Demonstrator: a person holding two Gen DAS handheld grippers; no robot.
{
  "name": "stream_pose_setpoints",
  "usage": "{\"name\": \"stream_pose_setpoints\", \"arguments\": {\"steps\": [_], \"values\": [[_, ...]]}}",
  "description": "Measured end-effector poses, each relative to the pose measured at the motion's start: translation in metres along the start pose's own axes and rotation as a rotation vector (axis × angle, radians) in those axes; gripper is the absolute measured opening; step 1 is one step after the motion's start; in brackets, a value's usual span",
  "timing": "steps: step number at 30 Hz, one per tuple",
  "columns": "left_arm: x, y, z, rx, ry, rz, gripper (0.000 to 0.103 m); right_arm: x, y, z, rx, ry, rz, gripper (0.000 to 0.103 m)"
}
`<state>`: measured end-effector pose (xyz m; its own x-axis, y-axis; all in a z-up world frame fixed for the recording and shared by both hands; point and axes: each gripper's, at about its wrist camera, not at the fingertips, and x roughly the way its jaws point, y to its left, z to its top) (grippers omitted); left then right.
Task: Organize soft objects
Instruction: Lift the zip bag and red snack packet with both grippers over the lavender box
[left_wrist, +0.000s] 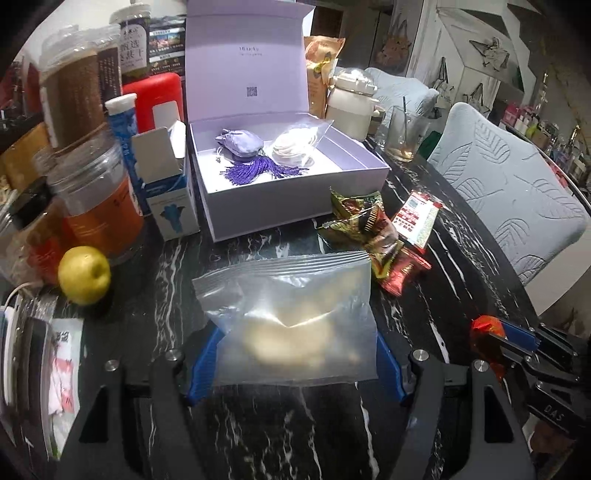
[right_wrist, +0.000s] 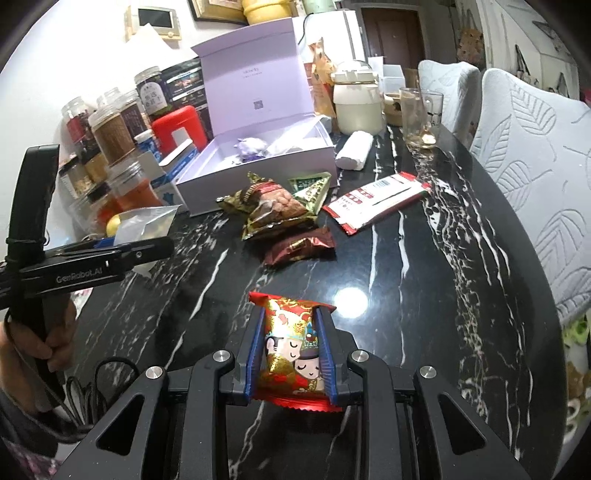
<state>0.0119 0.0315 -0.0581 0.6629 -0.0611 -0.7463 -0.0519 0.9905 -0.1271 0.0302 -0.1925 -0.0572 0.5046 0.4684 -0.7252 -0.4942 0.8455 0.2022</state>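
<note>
Left claw first: its blue fingers are spread wide on either side of a frosted zip bag with something pale and soft inside, the bag held above the dark marbled tabletop. Whether the fingers press the bag or merely flank it, I cannot tell. Just off to that claw's left sits a yellow fruit. Ahead and to the right lies a heap of snack packets, with a red-and-white sachet beside them. Straight ahead, further out, the lilac gift box stands with its lid up, a purple tasselled pouch and a white bagged bundle inside.

Over to the right claw: clamped on a red-and-gold cartoon snack packet, blue fingers pinching both sides. Beyond it, the same snack packets, then the sachet out to the right, the gift box furthest.
</note>
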Motion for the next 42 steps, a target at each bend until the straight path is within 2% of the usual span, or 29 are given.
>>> {"name": "stream_pose_setpoints", "arguments": {"steps": [12,24,32,42], "values": [[-0.048,-0.007,-0.015,0.012,-0.069,-0.018,0.071,-0.030,0.020,-0.005,-0.026,-0.079,0.024,0.027],[-0.089,-0.011,-0.003,0.041,-0.165,-0.008,0.071,-0.066,0.042,0.018,-0.102,-0.201,0.041,0.027],[-0.106,-0.007,0.021,0.054,-0.227,0.010,0.071,-0.074,0.050,0.047,-0.124,-0.260,0.075,0.027],[-0.115,-0.003,0.070,0.081,-0.308,0.005,0.071,-0.076,0.054,0.092,-0.159,-0.324,0.108,0.027]]}}
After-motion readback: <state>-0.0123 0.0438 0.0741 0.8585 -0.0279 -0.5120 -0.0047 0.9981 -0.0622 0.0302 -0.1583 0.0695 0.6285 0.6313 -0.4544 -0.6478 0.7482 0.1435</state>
